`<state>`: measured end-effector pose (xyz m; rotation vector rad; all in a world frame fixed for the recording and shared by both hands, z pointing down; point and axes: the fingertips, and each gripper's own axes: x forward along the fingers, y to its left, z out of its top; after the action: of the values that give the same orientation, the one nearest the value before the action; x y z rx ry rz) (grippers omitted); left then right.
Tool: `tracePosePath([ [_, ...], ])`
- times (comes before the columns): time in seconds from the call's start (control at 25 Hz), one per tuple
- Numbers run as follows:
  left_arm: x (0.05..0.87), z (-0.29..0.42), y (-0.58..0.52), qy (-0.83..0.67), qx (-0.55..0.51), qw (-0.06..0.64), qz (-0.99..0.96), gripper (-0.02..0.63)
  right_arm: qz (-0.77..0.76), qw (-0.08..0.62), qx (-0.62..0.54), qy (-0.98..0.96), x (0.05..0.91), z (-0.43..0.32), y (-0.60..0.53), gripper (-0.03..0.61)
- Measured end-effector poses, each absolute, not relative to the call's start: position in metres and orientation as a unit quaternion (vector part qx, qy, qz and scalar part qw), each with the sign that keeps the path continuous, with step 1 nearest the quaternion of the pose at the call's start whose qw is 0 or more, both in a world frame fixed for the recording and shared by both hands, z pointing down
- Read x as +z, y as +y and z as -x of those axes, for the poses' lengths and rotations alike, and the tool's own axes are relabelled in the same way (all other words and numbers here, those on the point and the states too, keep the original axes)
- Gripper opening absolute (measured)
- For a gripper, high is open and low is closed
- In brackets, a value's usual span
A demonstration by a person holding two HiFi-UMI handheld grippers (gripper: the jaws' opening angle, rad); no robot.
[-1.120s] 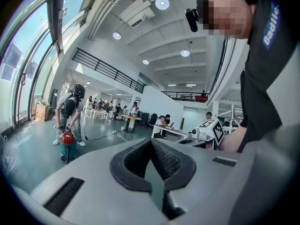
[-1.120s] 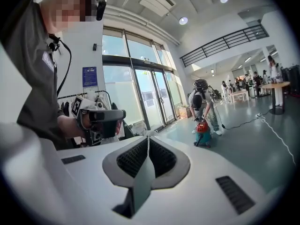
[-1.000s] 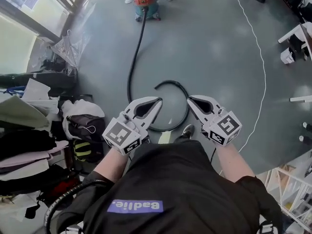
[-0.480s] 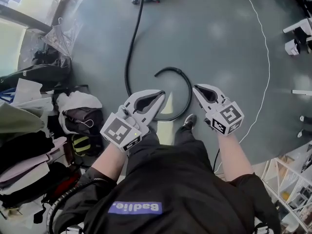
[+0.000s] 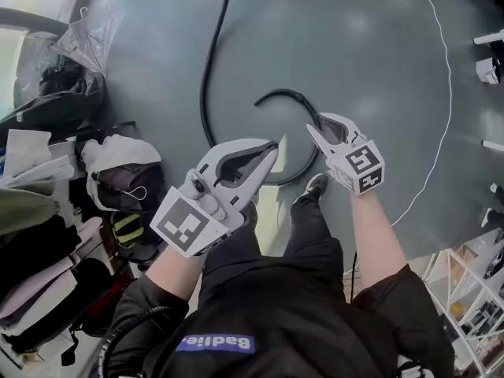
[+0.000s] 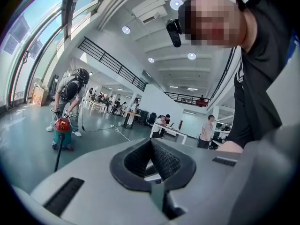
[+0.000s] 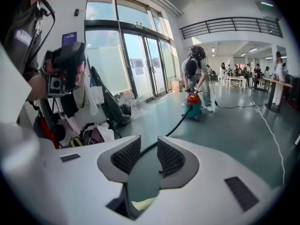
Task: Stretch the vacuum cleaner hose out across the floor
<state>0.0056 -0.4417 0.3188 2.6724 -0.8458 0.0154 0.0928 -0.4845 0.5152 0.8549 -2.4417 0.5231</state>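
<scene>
Opening at this moment: the right gripper (image 7: 149, 145), jaws a narrow gap apart, ribbed pads facing each other w/ nothing pressed btwn them. Only floor shows through the gap, plus a stretch of the black hose (image 7: 174, 123) lying further off, untouched. In the head view this gripper (image 5: 315, 122) is held out ahead of the person's right arm, tips pointing up-frame and overlapping the hose's loop in the picture; can't tell how high above it.

The left gripper (image 6: 151, 142) has its jaws closed tip to tip, nothing caught in them. In the head view it (image 5: 272, 145) sits lower-left of the other one, marker cube toward the body, tips near the loop's lower edge.

The hose (image 5: 206, 93) lies on the grey floor (image 5: 370, 61): it comes down from the top edge, bends round in front of the person's shoe (image 5: 315, 186), then curls back up into an open hook ending mid-floor. So it's curled, not straight.

The far end goes to a vacuum cleaner (image 7: 192, 102), red top, teal body, well away by the glass doors (image 7: 140, 64); also seen from the left gripper view (image 6: 62, 132). Another person (image 7: 194, 69) bends over it.

A thin white cable (image 5: 449, 93) arcs across the floor on the right. Bags & clothes (image 5: 118, 179) are heaped along the left side.
</scene>
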Motion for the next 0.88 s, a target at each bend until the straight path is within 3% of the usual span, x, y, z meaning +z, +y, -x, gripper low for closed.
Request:
tracePosePath([
  [0.24,0.387,-0.021,-0.464,-0.301,0.002,0.188,-0.935,-0.005,-0.311,0.310,0.196,-0.877,0.650,-0.118,-0.519,0.127],
  [0.48,0.488,-0.025,-0.491,-0.312,0.019,0.180,-0.933,-0.005,-0.285,0.403,0.184,-0.850,0.850,-0.134,-0.553,0.200],
  [0.88,0.643,-0.018,-0.506,-0.291,0.057,0.159,-0.942,-0.005,-0.248,0.500,0.178,-0.811,1.088,-0.131,-0.600,0.206],
])
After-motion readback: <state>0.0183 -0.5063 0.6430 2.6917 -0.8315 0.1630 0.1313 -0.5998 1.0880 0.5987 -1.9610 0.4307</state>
